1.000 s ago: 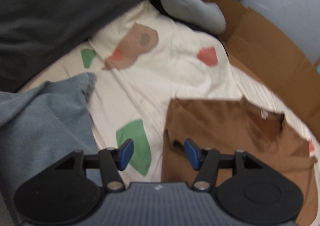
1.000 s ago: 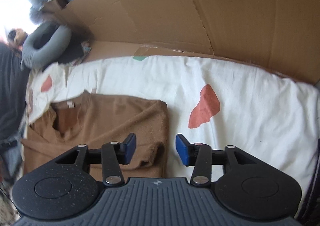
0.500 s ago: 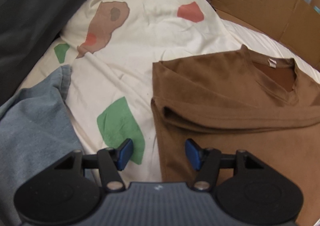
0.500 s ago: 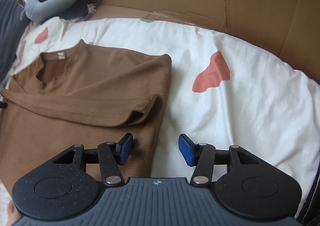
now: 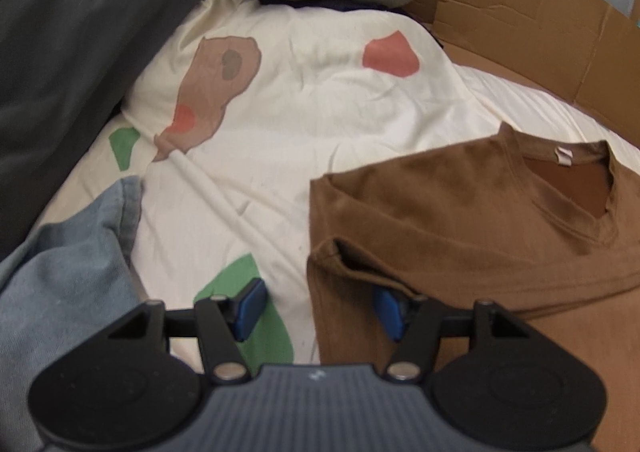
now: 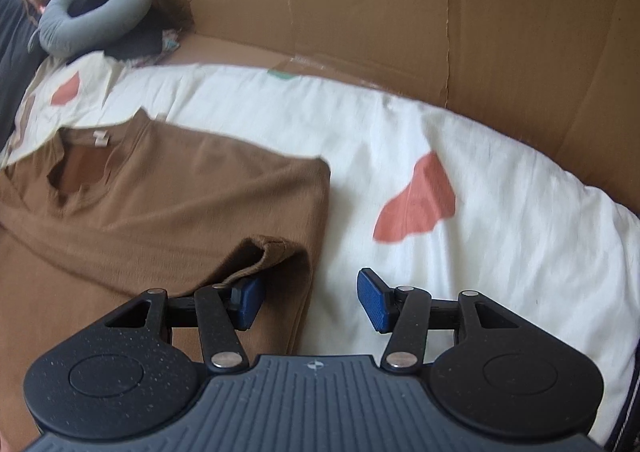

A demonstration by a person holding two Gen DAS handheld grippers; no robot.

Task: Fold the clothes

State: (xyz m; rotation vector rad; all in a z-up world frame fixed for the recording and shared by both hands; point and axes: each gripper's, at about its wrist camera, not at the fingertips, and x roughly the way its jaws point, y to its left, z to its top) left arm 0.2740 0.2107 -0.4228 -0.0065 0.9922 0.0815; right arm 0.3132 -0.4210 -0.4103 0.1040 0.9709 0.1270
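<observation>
Left gripper: My left gripper (image 5: 320, 310) is wide open and holds nothing. One blue pad sits over the green patch on the sheet. The other blue pad is tucked at the mouth of the folded sleeve on that side of the shirt.

Right gripper: My right gripper (image 6: 310, 302) is wide open too and holds nothing. Its left pad is right at the folded sleeve cuff, and I cannot tell if it touches. Its right pad hangs over the bare white sheet.

Shirt: The brown T-shirt (image 5: 460, 219) lies flat on the sheet, between my two grippers. Both sleeves are folded in on top of it.

Shirt direction: The neck hole and its small tag (image 5: 563, 154) point away from me, toward the cardboard. The long way of the shirt runs from me to the cardboard.

Sheet: The white bed sheet (image 6: 500, 219) has red, green and brown patches on it.

Cardboard: A big brown cardboard wall (image 6: 400, 11) stands along the far edge of the sheet.

Other things: A blue denim piece (image 5: 68, 272) lies left of my left gripper. A grey neck pillow (image 6: 92, 19) sits in the far corner.
</observation>
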